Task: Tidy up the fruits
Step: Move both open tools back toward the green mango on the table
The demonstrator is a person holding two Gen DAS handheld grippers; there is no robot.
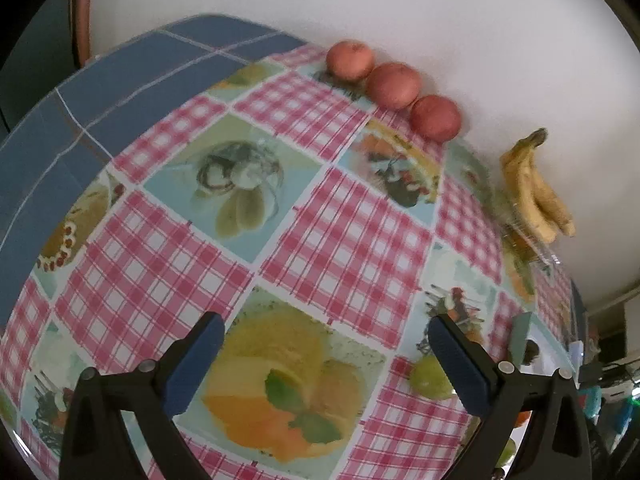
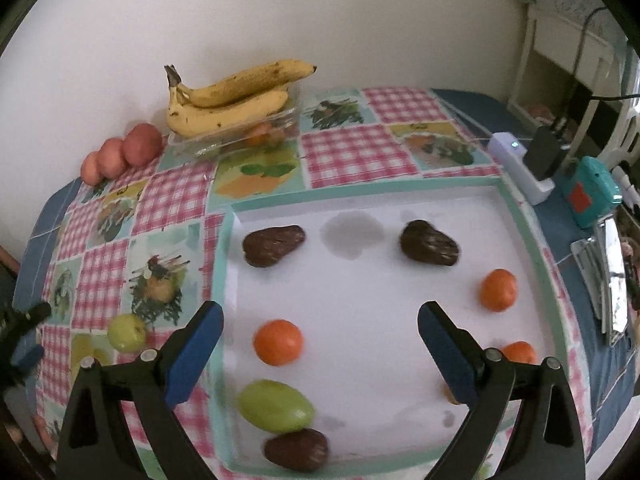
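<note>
White wall [image 2: 360,20] | checkered tablecloth [image 1: 340,240] | both hand-held grippers [image 1: 324,356] [image 2: 320,344] wide, empty

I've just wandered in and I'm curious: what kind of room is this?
Probably a home kitchen or dining corner. A table against a plain wall wears a checked tablecloth printed with food pictures, and fruit sits about: bananas on a clear dish and oranges on a white tray.

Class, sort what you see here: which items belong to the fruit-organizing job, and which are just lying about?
Belongs to the job:
yellow banana bunch
three red apples
orange tangerines
dark brown avocados
green pear-shaped fruit
small green fruit on the cloth
white tray with teal rim
clear plastic container

Lying about:
white charger box
teal gadget
</note>
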